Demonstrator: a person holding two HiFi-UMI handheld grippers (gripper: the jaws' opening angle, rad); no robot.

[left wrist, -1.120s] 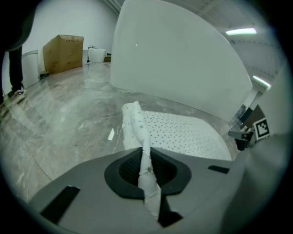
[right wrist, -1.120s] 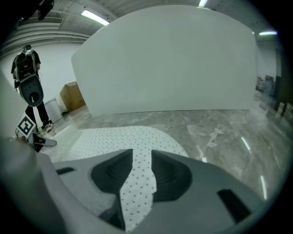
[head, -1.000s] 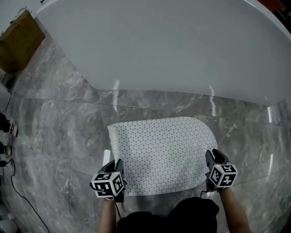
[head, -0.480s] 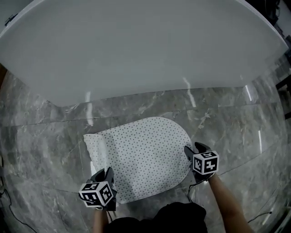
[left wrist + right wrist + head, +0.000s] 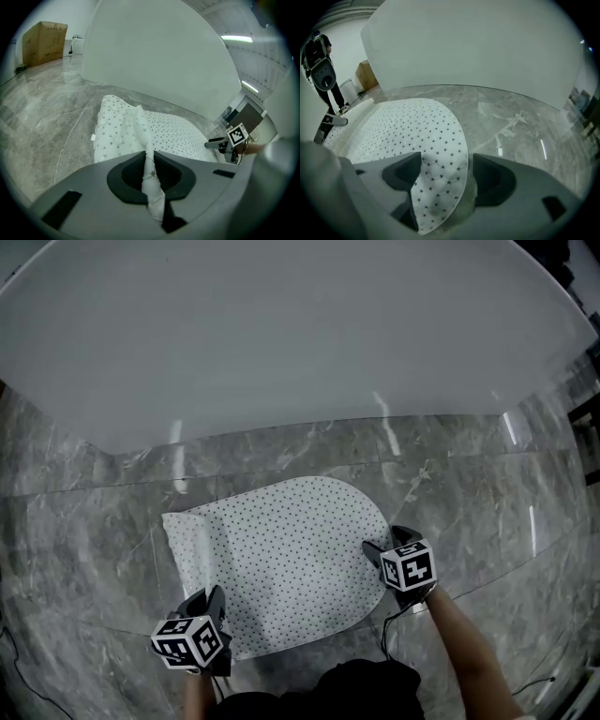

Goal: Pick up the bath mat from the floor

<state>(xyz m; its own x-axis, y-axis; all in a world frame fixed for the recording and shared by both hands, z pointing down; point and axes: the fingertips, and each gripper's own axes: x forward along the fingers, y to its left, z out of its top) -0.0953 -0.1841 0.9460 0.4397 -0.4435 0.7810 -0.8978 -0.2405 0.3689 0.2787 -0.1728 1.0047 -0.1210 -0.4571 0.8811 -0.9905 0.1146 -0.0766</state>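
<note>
The bath mat (image 5: 281, 559), white with small dark dots and one rounded end, lies on the grey marble floor. My left gripper (image 5: 214, 604) is at its near left corner, shut on a pinched-up fold of the mat's edge (image 5: 149, 164); the cloth rises in a ridge from the jaws. My right gripper (image 5: 373, 554) is at the rounded right end. Its jaws have just been opening and now stand wide, one on each side of the mat's rim (image 5: 440, 164), with neither pad pressing on it. The left gripper view also shows the right gripper (image 5: 220, 144) across the mat.
A large white bathtub (image 5: 281, 334) curves along the far side of the mat. Marble floor (image 5: 84, 521) spreads to both sides. A cardboard box (image 5: 44, 42) stands far off at the left. A person (image 5: 321, 65) stands in the distance.
The mat's left edge has bunched and folded over in the left gripper's hold. The right gripper has sunk onto the mat's rounded end.
</note>
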